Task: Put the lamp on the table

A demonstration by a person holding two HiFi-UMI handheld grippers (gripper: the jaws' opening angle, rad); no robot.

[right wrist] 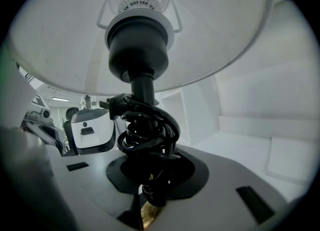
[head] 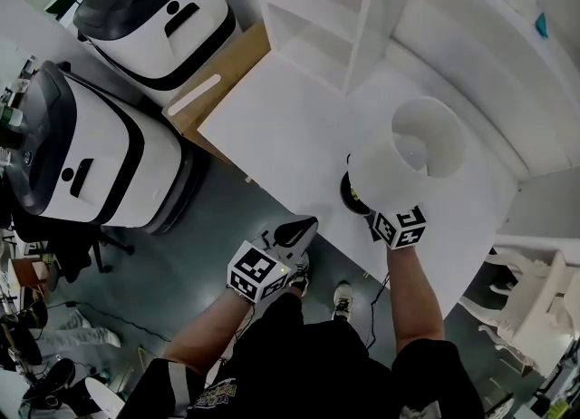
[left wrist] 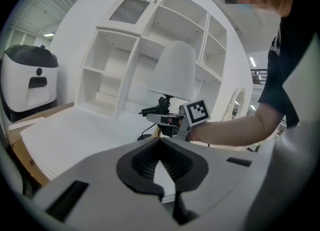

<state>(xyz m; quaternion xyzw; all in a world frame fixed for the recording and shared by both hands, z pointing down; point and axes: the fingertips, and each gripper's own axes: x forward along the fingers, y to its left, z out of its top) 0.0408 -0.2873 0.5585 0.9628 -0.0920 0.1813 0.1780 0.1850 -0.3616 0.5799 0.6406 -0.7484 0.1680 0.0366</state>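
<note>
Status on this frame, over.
Right gripper shut on lamp stem, cord wound round it. Left gripper shut, empty. Lamp upright above table, near edge, touchdown unclear. Nothing in the way.

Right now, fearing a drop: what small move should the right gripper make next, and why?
Probably ease the lamp straight down until it stands: the right gripper grips its stem, and its base is low over the table.
</note>
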